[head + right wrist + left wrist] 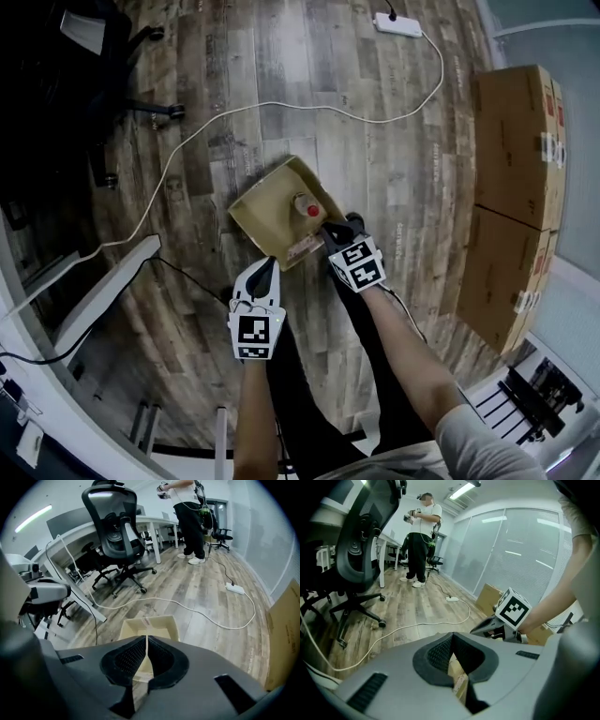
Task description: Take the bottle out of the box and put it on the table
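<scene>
Wood-plank floor (pixel 394 169) fills the frame. At its centre lies the open cardboard box (pixel 267 211), stiff and matt, with its flaps splayed. The bottle (pixel 300 202) sits by the box's right wall, red cap (pixel 311 211) upward. I judge it rigid, smooth, round and fairly light, best pinched at the neck just under the cap. My left gripper (pixel 267 263) and right gripper (pixel 329 229) are at the box's lower edge, each with jaws closed to a slit, gripping nothing I can make out.

bottle (pixel 306 207) w/ red cap, in open box (pixel 263 215)
</scene>
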